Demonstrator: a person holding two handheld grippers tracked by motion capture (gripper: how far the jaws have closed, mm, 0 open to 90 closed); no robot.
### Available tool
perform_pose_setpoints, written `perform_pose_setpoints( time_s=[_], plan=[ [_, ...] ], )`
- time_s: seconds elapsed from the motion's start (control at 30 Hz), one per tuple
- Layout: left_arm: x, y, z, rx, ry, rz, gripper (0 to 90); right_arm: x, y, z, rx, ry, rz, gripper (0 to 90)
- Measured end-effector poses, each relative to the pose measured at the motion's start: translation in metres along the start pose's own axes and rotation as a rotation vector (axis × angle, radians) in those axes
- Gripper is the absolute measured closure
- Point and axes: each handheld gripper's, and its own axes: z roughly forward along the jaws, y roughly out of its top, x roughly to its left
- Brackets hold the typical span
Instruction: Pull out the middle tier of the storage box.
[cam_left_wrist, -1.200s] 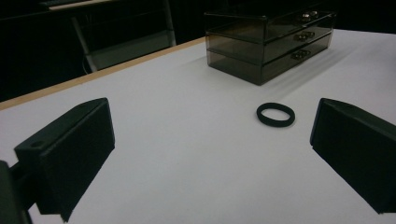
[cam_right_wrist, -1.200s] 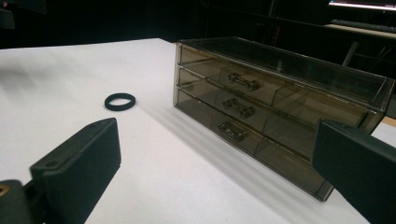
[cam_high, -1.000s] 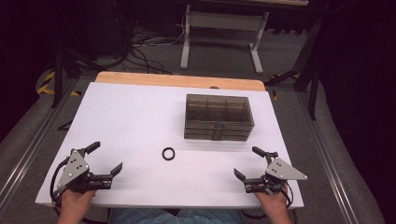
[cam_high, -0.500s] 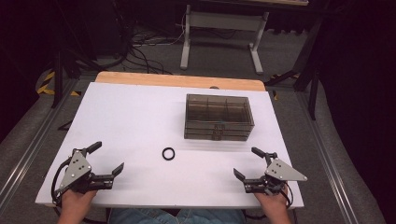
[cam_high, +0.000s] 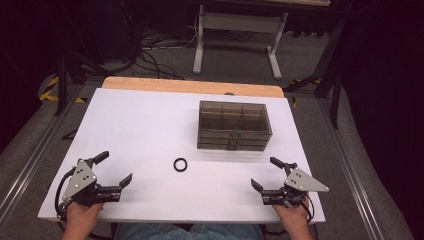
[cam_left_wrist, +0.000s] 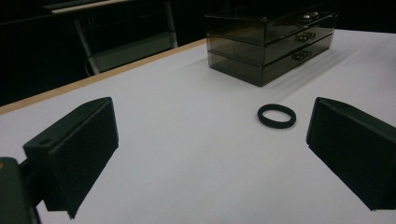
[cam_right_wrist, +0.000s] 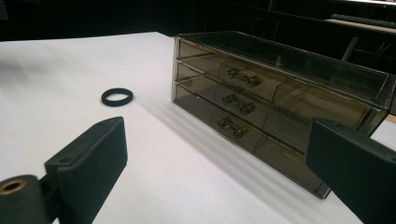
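A small black ring (cam_high: 180, 164) lies flat on the white table (cam_high: 150, 125), a little in front of a smoky see-through box with three shut drawers (cam_high: 233, 125). My left gripper (cam_high: 113, 170) rests near the front left corner, open and holding nothing. Between its jaws I see the ring (cam_left_wrist: 276, 115) ahead and to the right, with the drawer box (cam_left_wrist: 271, 39) beyond it. My right gripper (cam_high: 266, 173) sits near the front right corner, open as well, with nothing in it. In its view the drawer box (cam_right_wrist: 275, 98) stands close ahead and the ring (cam_right_wrist: 117, 96) lies off to the left.
A wooden strip (cam_high: 190, 87) runs along the table's far edge. Beyond it are a white metal stand (cam_high: 240, 25) and loose cables (cam_high: 150, 50) on the floor. Dark floor lies on both sides of the table.
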Motion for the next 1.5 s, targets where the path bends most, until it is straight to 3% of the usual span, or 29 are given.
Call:
perform_pose_setpoints(
  time_s=[0.37, 0.9, 1.1, 1.5],
  plan=[
    [0.0, 0.0, 0.002, 0.006, -0.005, 0.005, 2.9, 0.006, 0.009, 0.008, 0.017, 0.025, -0.058, 6.4],
    [-0.003, 0.0, 0.007, 0.013, -0.026, 0.008, 2.9, 0.007, 0.024, 0.025, 0.021, 0.07, -0.085, 6.3],
    [-0.003, 0.001, 0.011, 0.017, -0.034, 0.005, 2.9, 0.006, 0.031, 0.032, 0.055, 0.09, -0.103, 5.9],
    [-0.004, 0.002, 0.016, 0.02, -0.046, 0.014, 2.9, 0.006, 0.039, 0.046, 0.072, 0.115, -0.124, 5.7]
  ],
)
